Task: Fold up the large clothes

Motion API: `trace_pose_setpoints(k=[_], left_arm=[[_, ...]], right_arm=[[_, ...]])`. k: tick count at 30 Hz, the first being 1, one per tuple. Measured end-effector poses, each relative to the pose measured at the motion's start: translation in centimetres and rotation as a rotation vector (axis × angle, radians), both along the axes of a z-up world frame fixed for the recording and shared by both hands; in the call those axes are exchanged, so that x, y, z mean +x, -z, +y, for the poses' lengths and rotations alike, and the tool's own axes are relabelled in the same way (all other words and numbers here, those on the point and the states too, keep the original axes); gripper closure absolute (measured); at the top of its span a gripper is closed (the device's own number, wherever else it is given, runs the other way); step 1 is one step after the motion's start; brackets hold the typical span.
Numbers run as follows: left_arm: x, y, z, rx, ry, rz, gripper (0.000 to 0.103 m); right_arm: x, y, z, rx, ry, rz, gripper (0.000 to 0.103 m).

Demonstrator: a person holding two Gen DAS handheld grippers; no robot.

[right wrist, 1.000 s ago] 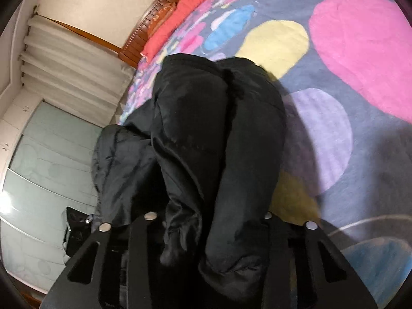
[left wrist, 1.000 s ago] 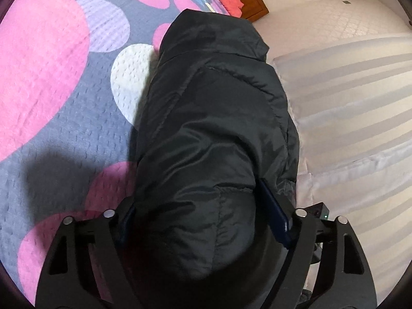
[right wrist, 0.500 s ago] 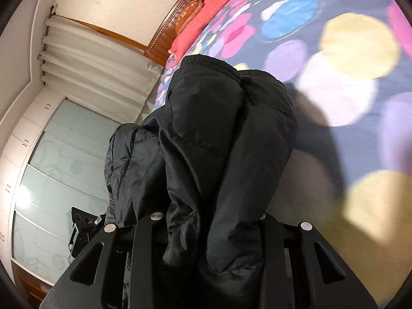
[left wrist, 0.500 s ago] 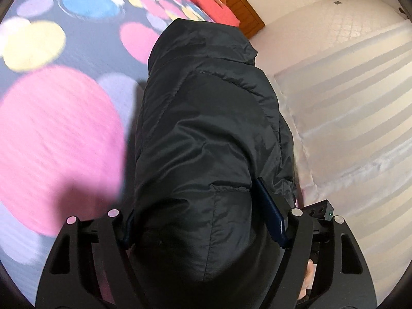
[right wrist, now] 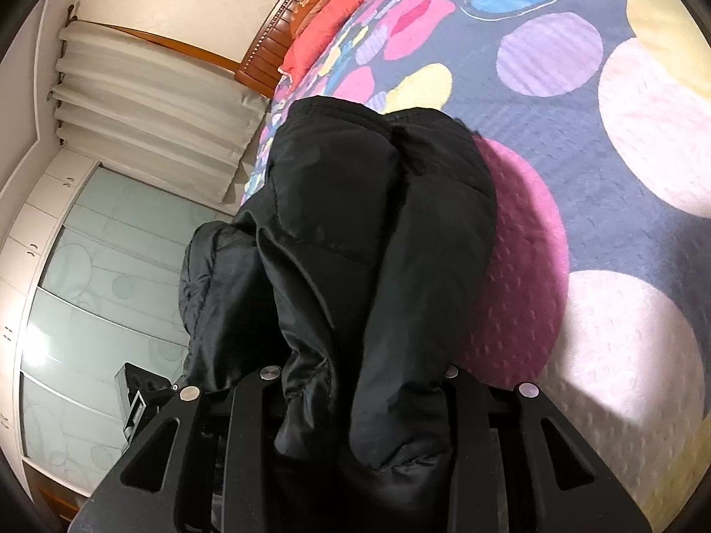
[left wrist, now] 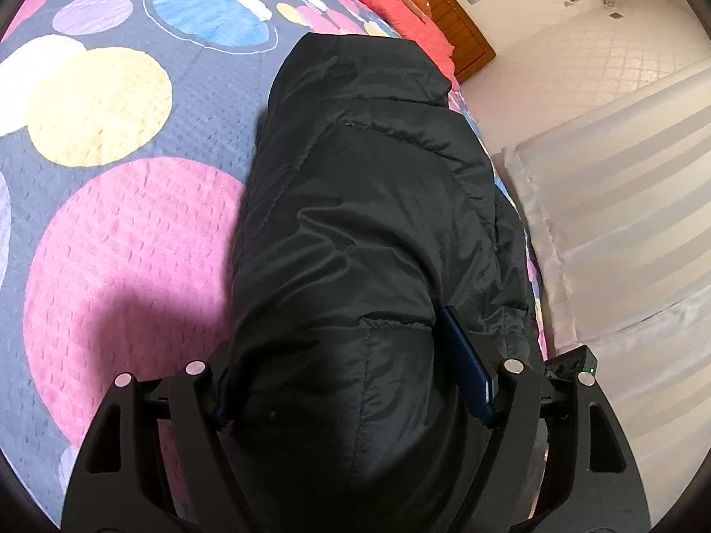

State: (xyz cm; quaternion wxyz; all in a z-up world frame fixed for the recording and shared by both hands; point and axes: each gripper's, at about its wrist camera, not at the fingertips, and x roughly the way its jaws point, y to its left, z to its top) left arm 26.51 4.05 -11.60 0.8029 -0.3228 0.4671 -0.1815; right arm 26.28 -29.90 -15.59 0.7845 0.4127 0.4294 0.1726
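A black padded jacket [left wrist: 369, 222] fills the middle of the left wrist view and hangs above the bed. My left gripper [left wrist: 351, 382] is shut on a thick bunch of it; the blue pad [left wrist: 466, 368] of the right finger presses its side. In the right wrist view the same jacket [right wrist: 377, 231] hangs in folds, and my right gripper [right wrist: 364, 399] is shut on another bunch of it. The fabric hides both grippers' fingertips.
Below lies a bed with a grey quilt of large coloured circles [left wrist: 111, 231], also in the right wrist view [right wrist: 622, 169]. Red pillows [left wrist: 391, 0] and a wooden headboard [right wrist: 284, 22] are at the far end. White curtains [left wrist: 622, 222] and a glass-door wardrobe [right wrist: 97, 288] stand beside the bed.
Both grippers have carried the jacket further over the bed; the quilt's circles have shifted beneath and more of the bed shows. Both grips are unchanged.
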Motion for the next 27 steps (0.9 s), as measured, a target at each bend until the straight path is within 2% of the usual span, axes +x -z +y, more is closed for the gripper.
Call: trace_pose_setpoints(k=[3,8,15,22,27], left_arm=[[-0.2,0.0,-0.5,-0.003,0.0,0.001,0.026],[-0.2,-0.2,-0.8,-0.004,-0.003,-0.002,0.024],[-1.7,-0.2,0.8,-0.026,0.002,-0.016,0.014],[-6.4,0.7,2.1,-0.1,0.03,-0.019,0.009],[-8.9,1.7,1.6,-0.135,0.054,-0.013,0.006]], right_arm=[[-0.4,0.1,-0.2,0.004,0.001,0.009,0.071],[0.8,0.4,-0.1,-0.016,0.014,0.024,0.059],[-0.1,-0.2,-0.2,-0.101,-0.006,0.03,0.035],[-4.3,-0.6,-1.3,-0.069,-0.014,0.028,0.03],[-6.7,-0.2,-1.5,-0.046,-0.014,0.031,0.027]])
